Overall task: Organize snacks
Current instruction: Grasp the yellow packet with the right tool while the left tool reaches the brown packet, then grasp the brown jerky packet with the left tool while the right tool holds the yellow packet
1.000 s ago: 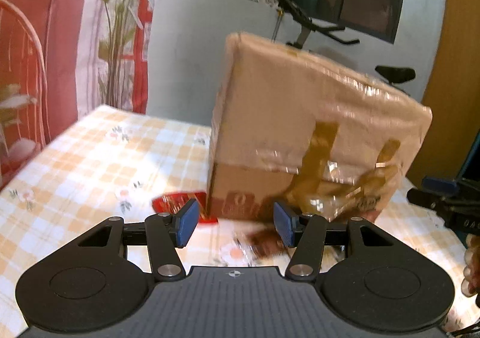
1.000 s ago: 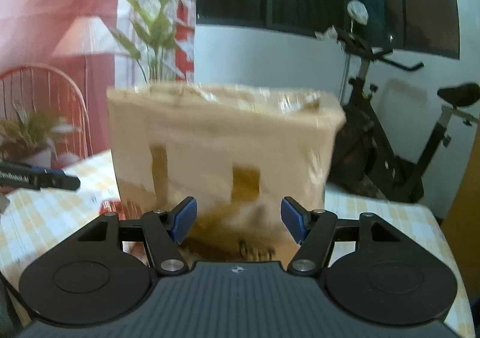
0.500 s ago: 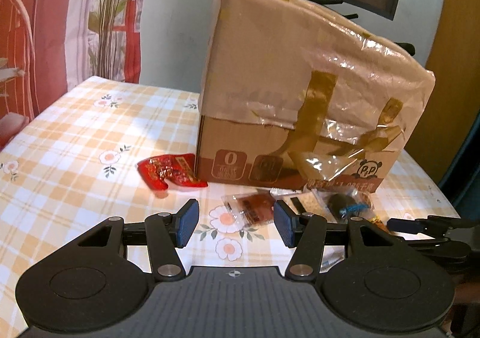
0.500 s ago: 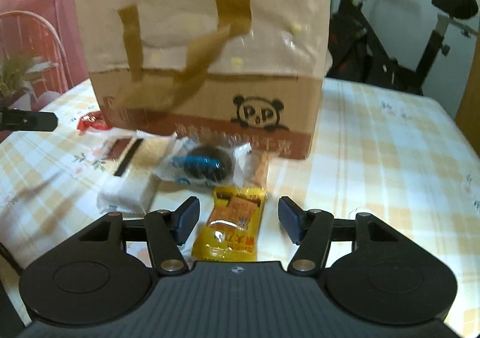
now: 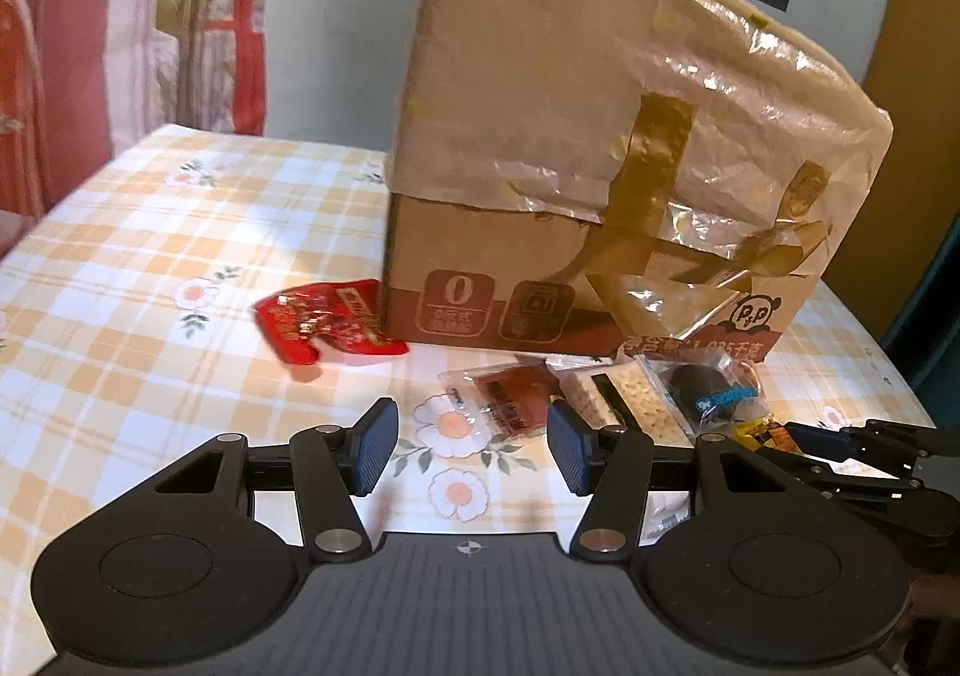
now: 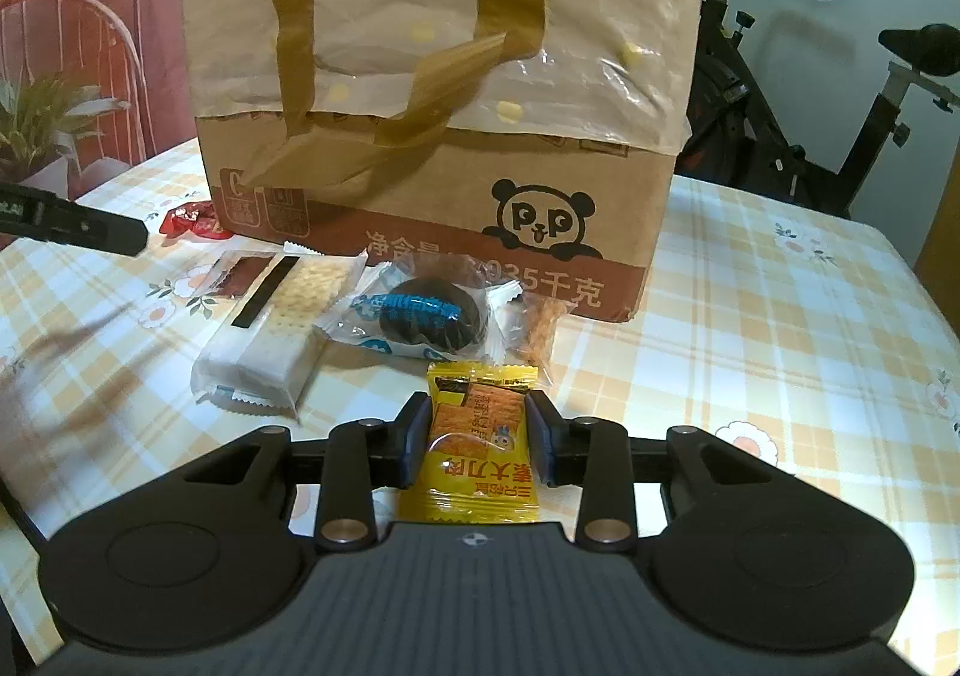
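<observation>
My right gripper [image 6: 480, 430] is low over the table, its jaws closing on a yellow snack packet [image 6: 480, 454] whose side edges the pads touch. Just beyond lie a dark cookie in clear wrap [image 6: 426, 316], a white cracker bar [image 6: 270, 334] and a small packet of orange sticks [image 6: 540, 328]. My left gripper [image 5: 471, 445] hovers open above the checked tablecloth [image 5: 150, 286], nothing between its pads. A red-brown packet [image 5: 504, 400] lies just ahead of it, and a red packet [image 5: 324, 325] lies against the box's left corner.
A tall cardboard box [image 6: 444, 75], covered with plastic and brown tape, stands behind the snacks and blocks the far side. An exercise bike [image 6: 810, 93] stands beyond the table at right. A chair [image 6: 72, 63] and a plant are at left.
Both grippers dropped toward the table and tilted down, bringing the snacks into view. The right jaws narrowed around the yellow packet. The left jaws kept their gap.
</observation>
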Tool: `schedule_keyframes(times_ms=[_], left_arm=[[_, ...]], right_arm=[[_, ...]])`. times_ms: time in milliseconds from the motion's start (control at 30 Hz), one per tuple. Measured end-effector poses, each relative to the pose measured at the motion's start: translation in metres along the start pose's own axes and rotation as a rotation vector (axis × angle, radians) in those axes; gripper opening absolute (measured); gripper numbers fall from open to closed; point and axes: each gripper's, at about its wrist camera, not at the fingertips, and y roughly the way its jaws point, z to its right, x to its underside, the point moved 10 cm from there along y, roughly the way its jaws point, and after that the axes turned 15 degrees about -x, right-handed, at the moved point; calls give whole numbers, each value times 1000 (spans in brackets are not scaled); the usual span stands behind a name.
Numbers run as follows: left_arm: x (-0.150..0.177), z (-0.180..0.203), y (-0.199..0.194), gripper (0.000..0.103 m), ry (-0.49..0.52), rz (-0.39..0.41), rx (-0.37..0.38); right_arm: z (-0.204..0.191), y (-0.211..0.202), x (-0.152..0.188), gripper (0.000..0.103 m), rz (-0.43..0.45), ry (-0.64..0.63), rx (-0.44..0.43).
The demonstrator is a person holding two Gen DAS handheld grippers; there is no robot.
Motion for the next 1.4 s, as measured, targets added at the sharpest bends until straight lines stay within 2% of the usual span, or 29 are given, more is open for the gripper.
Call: schedule_keyframes(times_ms=[167, 233, 400, 600, 767, 833, 967, 1200, 1400], left_arm=[[-14, 10, 25, 55, 30, -10, 35], [-21, 14, 33, 44, 19, -7, 52], [-26, 24, 50, 44, 73, -3, 50], [-22, 23, 68, 44, 46, -69, 84], [-10, 24, 62, 44, 49, -94, 125], [-1, 26, 53, 44, 67, -105, 159], [14, 29, 37, 45, 115, -113, 179], [16, 32, 35, 50, 121, -108, 160], [13, 46, 40, 51, 181, -67, 99]], right_arm=[[4, -1, 0, 37, 8, 26, -6], [4, -1, 0, 37, 9, 29, -8], [4, -1, 0, 37, 12, 35, -14], [5, 0, 0, 37, 13, 38, -15], [4, 0, 0, 37, 13, 38, -15], [4, 0, 0, 37, 14, 38, -15], [4, 0, 0, 37, 14, 39, -15], [4, -1, 0, 37, 14, 39, -15], [4, 0, 0, 37, 15, 41, -17]])
